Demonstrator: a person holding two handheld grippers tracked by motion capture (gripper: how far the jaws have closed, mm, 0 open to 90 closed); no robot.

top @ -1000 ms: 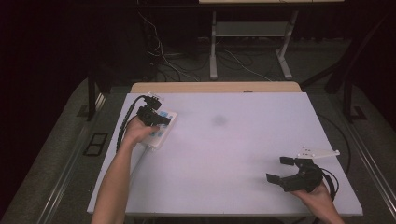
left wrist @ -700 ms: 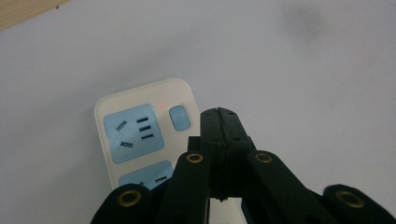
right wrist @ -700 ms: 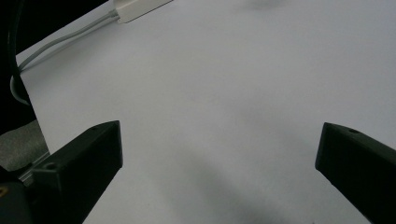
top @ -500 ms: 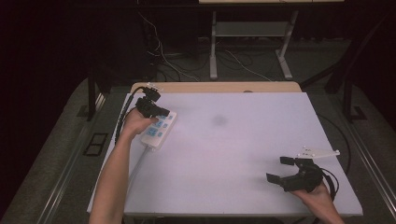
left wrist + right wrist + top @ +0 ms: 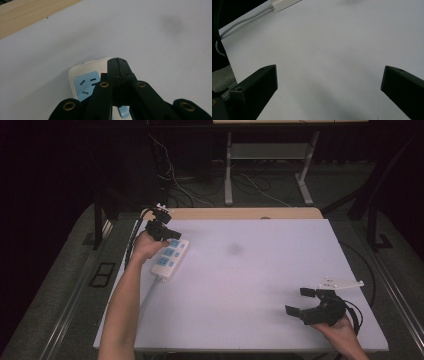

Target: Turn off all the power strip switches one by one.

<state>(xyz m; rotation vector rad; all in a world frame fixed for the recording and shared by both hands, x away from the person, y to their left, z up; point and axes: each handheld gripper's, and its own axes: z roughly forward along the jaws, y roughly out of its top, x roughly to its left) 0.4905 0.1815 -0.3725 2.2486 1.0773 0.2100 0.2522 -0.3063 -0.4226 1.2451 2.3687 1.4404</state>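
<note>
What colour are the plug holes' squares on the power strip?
Light blue, set in the power strip's white body. The left gripper view shows it best.

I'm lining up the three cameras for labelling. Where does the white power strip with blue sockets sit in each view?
High view: power strip at the table's far left, under the left gripper.
Left gripper view: bottom centre, partly behind the closed jaws.
Right gripper view: just its cable end at the top edge.
Shared landmark: the dark smudge on the table, and.

Left gripper (image 5: 117, 62) closed, right gripper (image 5: 301, 301) agape.
</note>
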